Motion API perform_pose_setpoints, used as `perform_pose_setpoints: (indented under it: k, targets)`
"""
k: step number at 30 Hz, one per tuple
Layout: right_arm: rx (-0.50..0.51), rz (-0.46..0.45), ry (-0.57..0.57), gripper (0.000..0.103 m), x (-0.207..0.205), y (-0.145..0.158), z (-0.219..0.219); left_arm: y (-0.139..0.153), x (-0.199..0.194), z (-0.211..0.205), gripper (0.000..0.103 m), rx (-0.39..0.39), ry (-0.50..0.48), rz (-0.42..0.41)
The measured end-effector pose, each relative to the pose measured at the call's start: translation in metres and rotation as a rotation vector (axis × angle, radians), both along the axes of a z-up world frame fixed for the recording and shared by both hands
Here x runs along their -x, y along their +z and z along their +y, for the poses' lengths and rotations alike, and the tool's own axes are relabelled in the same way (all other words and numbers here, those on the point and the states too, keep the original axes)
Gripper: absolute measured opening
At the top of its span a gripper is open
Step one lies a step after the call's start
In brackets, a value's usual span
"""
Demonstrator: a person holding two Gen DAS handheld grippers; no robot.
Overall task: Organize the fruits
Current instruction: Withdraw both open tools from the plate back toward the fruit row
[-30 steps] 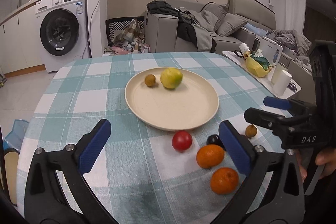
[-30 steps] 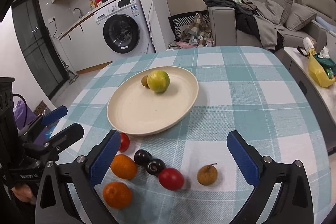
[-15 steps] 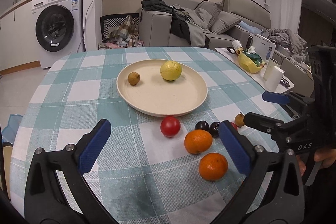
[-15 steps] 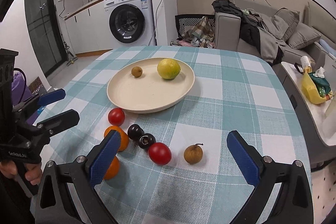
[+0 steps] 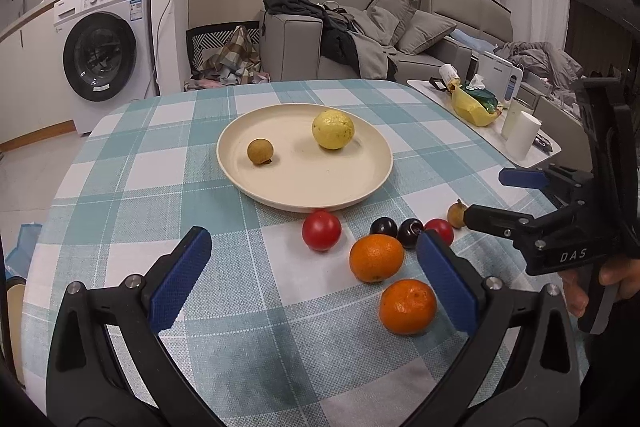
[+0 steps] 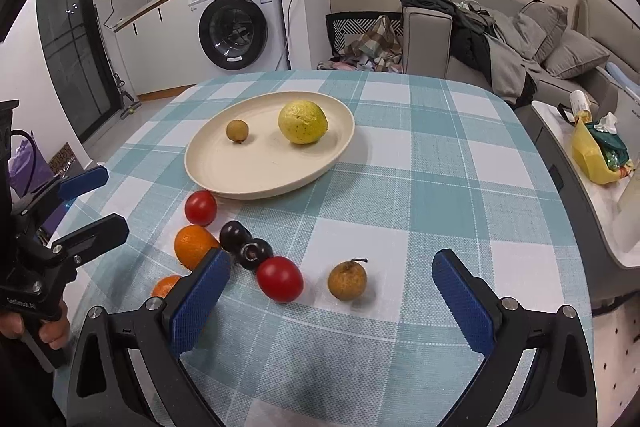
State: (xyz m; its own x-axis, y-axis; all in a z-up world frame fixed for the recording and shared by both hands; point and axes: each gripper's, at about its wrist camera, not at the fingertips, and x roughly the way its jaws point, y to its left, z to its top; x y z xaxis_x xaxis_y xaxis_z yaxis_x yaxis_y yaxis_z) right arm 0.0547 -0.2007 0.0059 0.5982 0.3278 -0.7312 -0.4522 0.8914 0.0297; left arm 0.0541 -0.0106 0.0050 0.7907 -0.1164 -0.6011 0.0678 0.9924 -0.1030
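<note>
Both grippers hover over the checked tablecloth (image 6: 420, 163) with nothing in them. The left gripper (image 5: 312, 275) has its blue pads spread wide, and the right gripper (image 6: 332, 299) is spread just as wide. On the cream plate (image 6: 248, 179) sit a yellow-green citrus fruit (image 6: 303, 122) and, apart from it, a small brown longan (image 6: 237, 130). The rest of the fruit lies on the cloth just in front of the plate: a red tomato (image 6: 200, 207) almost at the rim, an orange (image 6: 195, 246) beside it, a second orange (image 5: 407, 305) nearer the left gripper, two dark plums (image 6: 245, 245) touching one another, another red tomato (image 6: 279, 278) against them, and a brown stemmed longan (image 6: 347, 279) by itself between the right gripper's fingers (image 6: 460, 301). A washing machine (image 6: 236, 19) and a grey sofa (image 6: 520, 55) stand behind the table.
</note>
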Motion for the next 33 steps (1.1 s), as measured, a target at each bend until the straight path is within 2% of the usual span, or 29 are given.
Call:
perform_pose_setpoints:
  k: [8, 16, 23, 28, 33]
  targets:
    - [0.05, 0.065, 0.013, 0.103, -0.005, -0.016, -0.004, -0.012, -0.004, -0.001, 0.102, 0.033, -0.018, 0.054]
    - [0.049, 0.093, 0.093, 0.103, 0.001, -0.021, 0.003, -0.017, -0.003, -0.018, 0.102, -0.009, -0.097, 0.083]
    - [0.067, 0.098, 0.07, 0.102, -0.001, -0.022, -0.001, -0.025, -0.002, -0.03, 0.102, -0.013, -0.178, 0.126]
    - [0.048, 0.094, 0.044, 0.1, -0.005, -0.019, -0.01, -0.03, -0.002, -0.035, 0.102, -0.019, -0.196, 0.148]
    - [0.038, 0.106, 0.031, 0.084, -0.01, -0.02, -0.016, -0.034, -0.001, -0.04, 0.102, -0.023, -0.23, 0.173]
